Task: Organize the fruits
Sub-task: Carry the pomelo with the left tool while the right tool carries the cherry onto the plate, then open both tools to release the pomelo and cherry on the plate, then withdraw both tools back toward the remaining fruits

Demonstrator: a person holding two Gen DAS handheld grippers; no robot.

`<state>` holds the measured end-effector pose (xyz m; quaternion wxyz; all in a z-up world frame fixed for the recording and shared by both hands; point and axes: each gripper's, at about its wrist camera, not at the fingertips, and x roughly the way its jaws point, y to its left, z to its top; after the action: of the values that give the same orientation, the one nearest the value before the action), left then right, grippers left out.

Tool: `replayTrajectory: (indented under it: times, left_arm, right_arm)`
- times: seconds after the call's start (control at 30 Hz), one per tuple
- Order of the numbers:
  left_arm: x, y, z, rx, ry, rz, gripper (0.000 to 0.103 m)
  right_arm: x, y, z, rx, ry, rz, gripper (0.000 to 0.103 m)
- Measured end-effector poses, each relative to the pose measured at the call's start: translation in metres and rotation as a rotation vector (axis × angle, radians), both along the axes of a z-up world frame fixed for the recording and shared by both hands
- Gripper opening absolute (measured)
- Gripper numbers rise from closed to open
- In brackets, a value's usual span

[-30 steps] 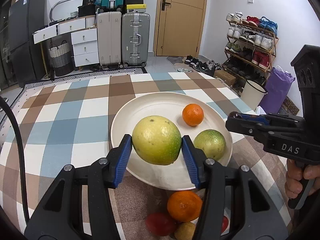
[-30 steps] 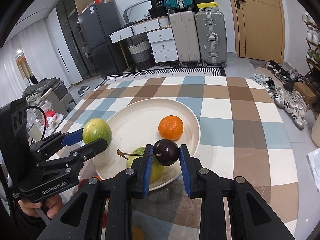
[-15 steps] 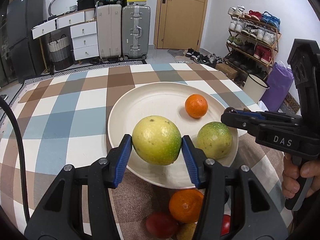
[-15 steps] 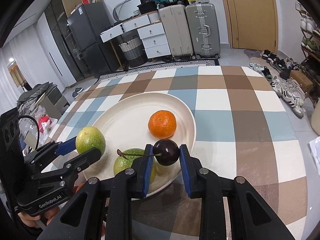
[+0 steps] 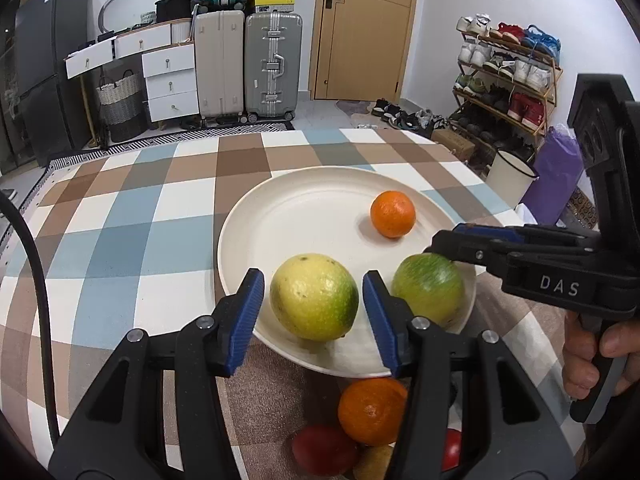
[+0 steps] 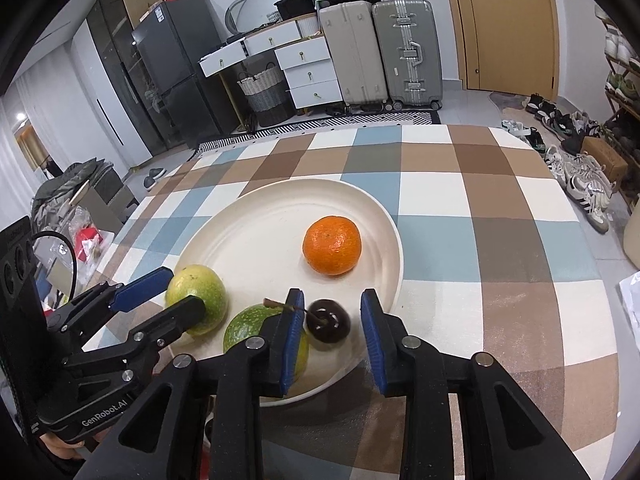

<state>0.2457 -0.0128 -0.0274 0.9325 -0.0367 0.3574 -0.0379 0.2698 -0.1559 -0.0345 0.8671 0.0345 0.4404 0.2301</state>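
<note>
Standing apart with gaps on both sides of the yellow-green fruit [image 5: 314, 297], the left gripper [image 5: 313, 312] fingers, that fruit resting at the near rim of the cream plate [image 5: 304, 216]. Spread wide too, the right gripper [image 6: 330, 330] fingers, flanking the dark cherry [image 6: 329, 320] lying loose on the plate. Sitting beside it, a green fruit [image 6: 248, 322]; farther in, a mandarin [image 6: 332, 245]. Waiting off the plate, another mandarin [image 5: 372, 410] on the checked tablecloth [image 5: 132, 220].

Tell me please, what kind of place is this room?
Most likely a room in someone's home, perhaps an entry or storage area. Upright suitcases stand against the wall beside a white drawer unit, and a shoe rack full of sneakers stands near the wooden door.
</note>
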Motion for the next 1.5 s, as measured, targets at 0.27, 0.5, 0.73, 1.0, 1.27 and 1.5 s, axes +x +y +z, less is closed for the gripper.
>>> replayTrajectory:
  times: [0.27, 0.5, 0.73, 1.0, 1.27, 1.5]
  left_arm:
    - [-0.012, 0.012, 0.007, -0.030, -0.013, 0.033, 0.075]
    - [-0.039, 0.020, 0.018, -0.046, -0.059, 0.048, 0.090]
    - [-0.068, 0.023, 0.029, -0.049, -0.097, 0.067, 0.102]
    - [-0.094, 0.021, 0.024, -0.032, -0.080, 0.061, 0.102]
    - [-0.115, 0.017, 0.014, -0.028, -0.053, 0.047, 0.102]
    - [-0.116, 0.015, 0.008, -0.020, -0.030, 0.032, 0.102]
  right_arm:
    - [-0.012, -0.009, 0.012, 0.000, -0.035, -0.013, 0.054]
    - [-0.030, -0.023, 0.021, 0.014, -0.044, -0.006, 0.093]
    - [-0.055, -0.026, 0.028, -0.027, -0.074, 0.020, 0.102]
    - [-0.073, -0.027, 0.027, -0.055, -0.072, 0.023, 0.102]
    - [-0.084, -0.029, 0.022, -0.072, -0.060, 0.028, 0.102]
    - [-0.093, -0.031, 0.017, -0.085, -0.044, 0.030, 0.102]
